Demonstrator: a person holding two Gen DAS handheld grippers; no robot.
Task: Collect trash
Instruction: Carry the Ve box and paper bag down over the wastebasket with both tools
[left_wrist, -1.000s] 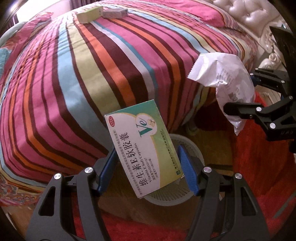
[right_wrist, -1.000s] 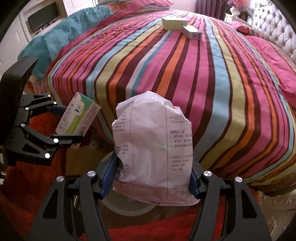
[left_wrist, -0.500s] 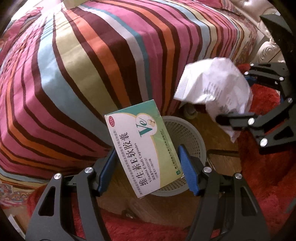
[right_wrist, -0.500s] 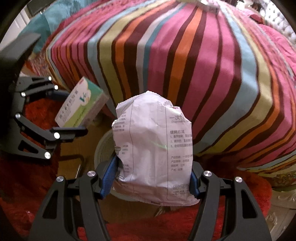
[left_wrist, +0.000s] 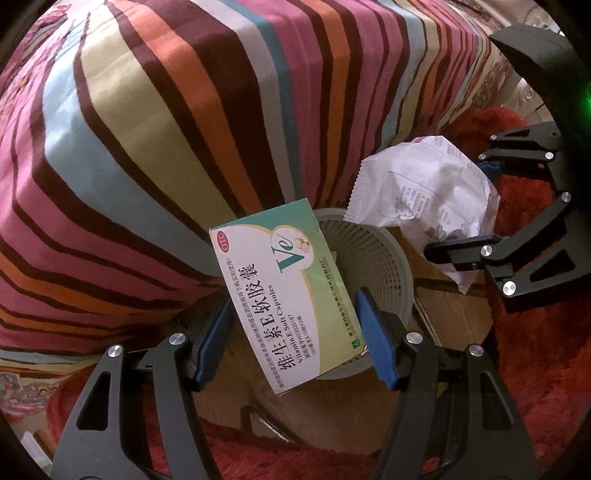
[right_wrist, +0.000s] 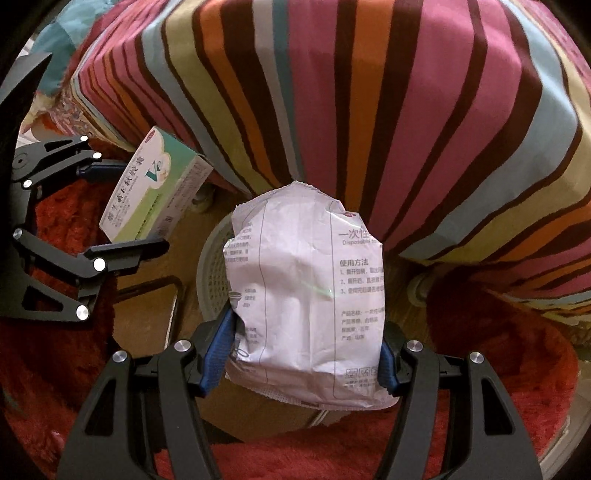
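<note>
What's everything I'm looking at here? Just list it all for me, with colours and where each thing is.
Vitamin E box: one, green and white, gripped between the left tool's fingers, above the basket.
Paper packet: one, white with grey print, crumpled, gripped between the right tool's fingers, above the basket.
Waste basket: one, pale grey mesh, on the wooden floor beside the bed.
Bedspread: one, striped pink, brown, orange, blue and yellow-green, hanging over the bed's edge.
Rug: red, shaggy, on the floor around the basket.
Wooden floor: brown, bare patch beneath the basket.
Left gripper: one, black with blue fingers, shut on the box.
Right gripper: one, black with blue fingers, shut on the packet.
</note>
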